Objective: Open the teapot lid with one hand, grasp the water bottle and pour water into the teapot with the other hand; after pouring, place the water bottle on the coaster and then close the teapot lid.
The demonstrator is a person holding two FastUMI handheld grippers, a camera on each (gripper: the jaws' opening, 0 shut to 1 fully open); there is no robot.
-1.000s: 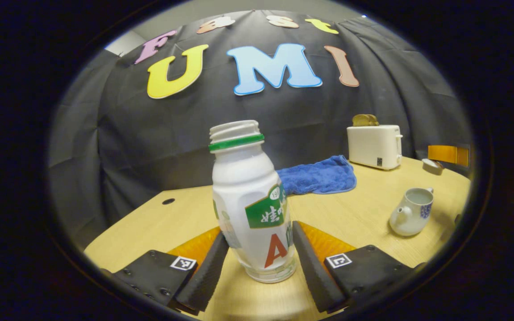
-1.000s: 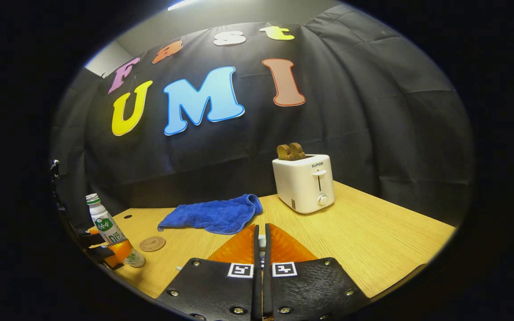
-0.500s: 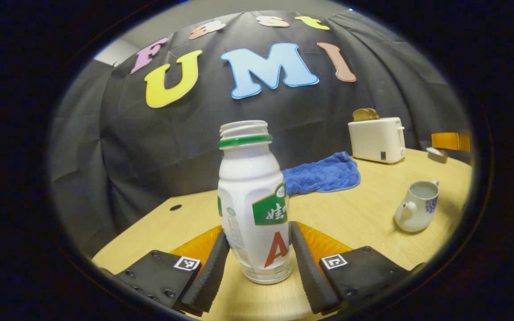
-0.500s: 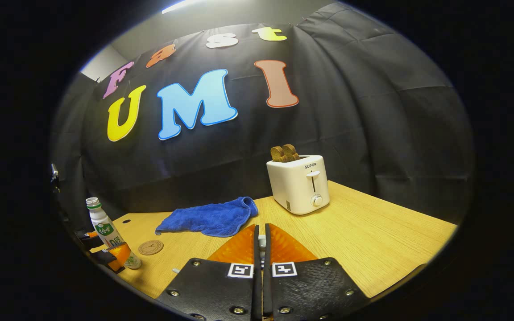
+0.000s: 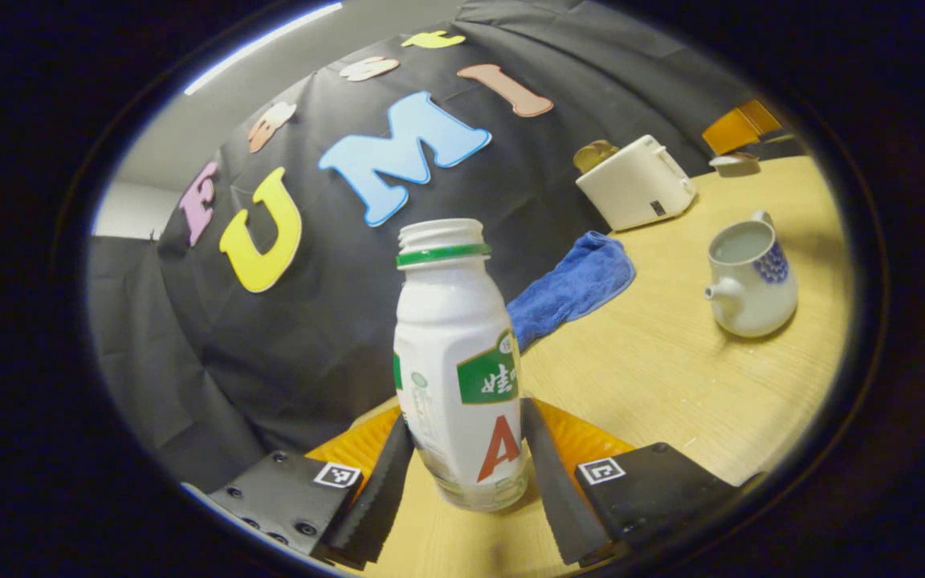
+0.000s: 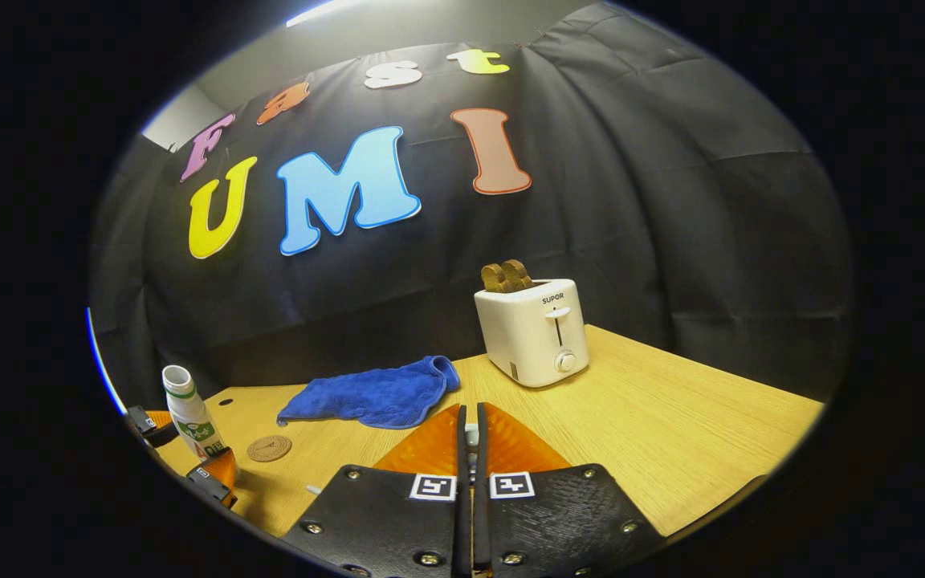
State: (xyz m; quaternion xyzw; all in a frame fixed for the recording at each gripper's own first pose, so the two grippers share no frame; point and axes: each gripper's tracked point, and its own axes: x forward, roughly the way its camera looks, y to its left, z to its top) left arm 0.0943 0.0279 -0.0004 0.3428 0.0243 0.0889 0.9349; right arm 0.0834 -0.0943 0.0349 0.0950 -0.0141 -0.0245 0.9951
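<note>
Between our left gripper's (image 5: pixel 462 474) fingers stood the water bottle (image 5: pixel 456 361), uncapped, both fingers pressed against its lower sides and its base lifted off the table (image 5: pixel 671 377). Beyond it to the right we saw the teapot (image 5: pixel 750 277) with its lid off and its spout pointing toward the bottle, well apart from it, with bare wood between. A blue towel (image 5: pixel 571 285) lay behind near the back wall, and a white toaster (image 5: pixel 635 183) stood farther along that edge.

Our right gripper (image 6: pixel 470 449) had its fingers drawn together on something small and pale; we could not tell what it was. Ahead of it the tabletop lay open up to the toaster. At the far left the coaster (image 6: pixel 269 448) sat just beside the held bottle, near the table's left edge.
</note>
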